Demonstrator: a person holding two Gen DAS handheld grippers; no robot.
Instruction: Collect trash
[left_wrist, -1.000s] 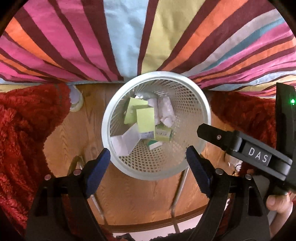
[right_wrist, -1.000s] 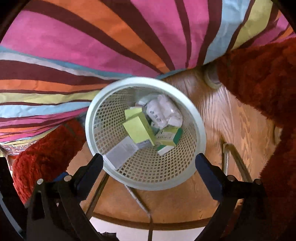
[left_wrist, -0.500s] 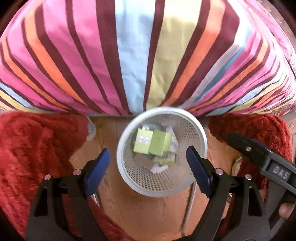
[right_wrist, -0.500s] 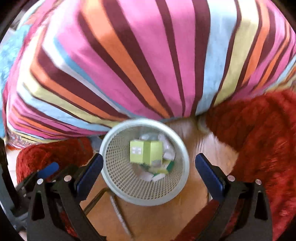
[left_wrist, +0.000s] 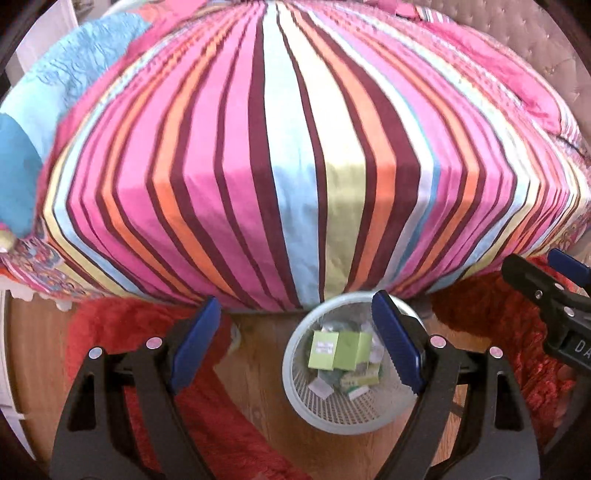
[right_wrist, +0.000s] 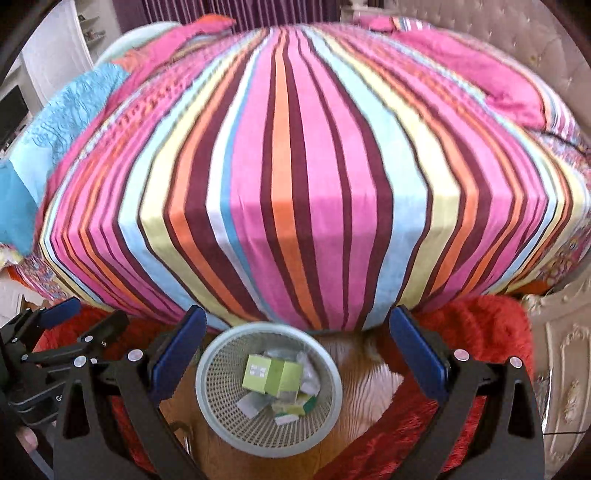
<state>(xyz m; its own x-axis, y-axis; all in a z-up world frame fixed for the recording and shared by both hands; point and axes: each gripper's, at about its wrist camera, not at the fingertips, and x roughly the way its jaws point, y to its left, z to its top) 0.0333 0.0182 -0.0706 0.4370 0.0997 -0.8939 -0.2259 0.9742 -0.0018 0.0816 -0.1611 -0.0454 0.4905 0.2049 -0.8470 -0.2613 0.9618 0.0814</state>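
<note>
A white mesh wastebasket (left_wrist: 295, 391) (right_wrist: 225, 417) stands on the wooden floor at the foot of the bed. Inside it lie green cartons (left_wrist: 338, 350) (right_wrist: 273, 374) and crumpled white paper. My left gripper (left_wrist: 295, 343) hangs open well above the basket with nothing between its blue pads. My right gripper (right_wrist: 297, 350) is likewise open and empty, high over the basket. In the left wrist view the right gripper (left_wrist: 546, 291) shows at the right edge. The left gripper (right_wrist: 62, 328) shows at the lower left of the right wrist view.
A bed with a striped cover (left_wrist: 295, 166) (right_wrist: 295, 166) fills the upper part of both views. Red shaggy rugs (left_wrist: 207, 435) (right_wrist: 480, 328) lie on either side of the basket. A blue blanket (right_wrist: 59, 122) and pink pillows (right_wrist: 509, 81) lie on the bed.
Both grippers have risen and tilted up away from the basket, which now looks smaller and lower in view. More of the bed has come into sight. Both stay open.
</note>
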